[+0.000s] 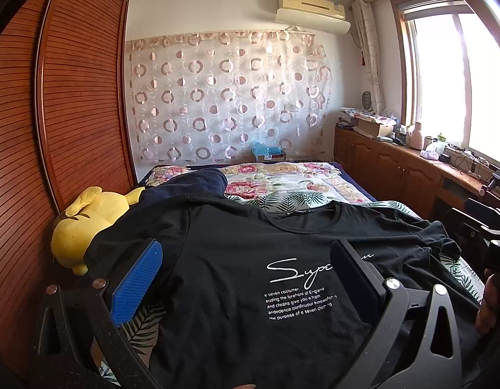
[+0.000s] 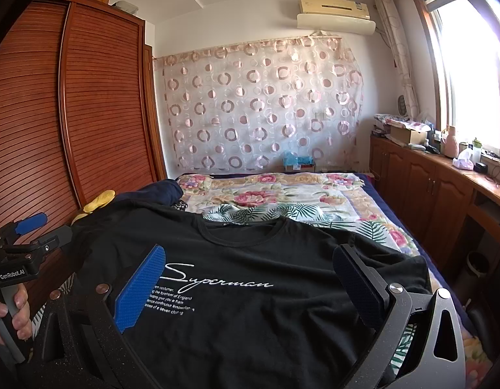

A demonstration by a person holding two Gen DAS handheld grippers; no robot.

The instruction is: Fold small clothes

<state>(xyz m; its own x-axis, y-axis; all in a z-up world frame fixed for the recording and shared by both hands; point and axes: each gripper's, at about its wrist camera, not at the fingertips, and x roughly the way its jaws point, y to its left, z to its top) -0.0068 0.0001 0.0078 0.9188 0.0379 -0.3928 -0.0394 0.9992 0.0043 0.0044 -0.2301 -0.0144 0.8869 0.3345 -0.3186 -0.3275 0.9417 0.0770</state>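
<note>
A black T-shirt (image 1: 237, 259) with white script print lies front up on the bed, collar toward the far wall; it also fills the right wrist view (image 2: 256, 275). My left gripper (image 1: 246, 265) hovers over the shirt's lower left part, open wide with nothing between its blue pads. Over the shirt's lower middle my right gripper (image 2: 250, 278) stands open too, holding nothing. The left gripper (image 2: 32, 230) also shows at the left edge of the right wrist view, gripped by a hand (image 2: 16, 311). The shirt's right sleeve (image 1: 438, 243) is rumpled.
A yellow plush toy (image 1: 84, 223) and dark blue cloth (image 1: 191, 181) lie at the shirt's left shoulder. A floral quilt (image 1: 282, 181) covers the bed beyond. A slatted wooden wardrobe (image 1: 62, 107) flanks the left; low wooden cabinets (image 2: 428, 178) with clutter run under the window on the right.
</note>
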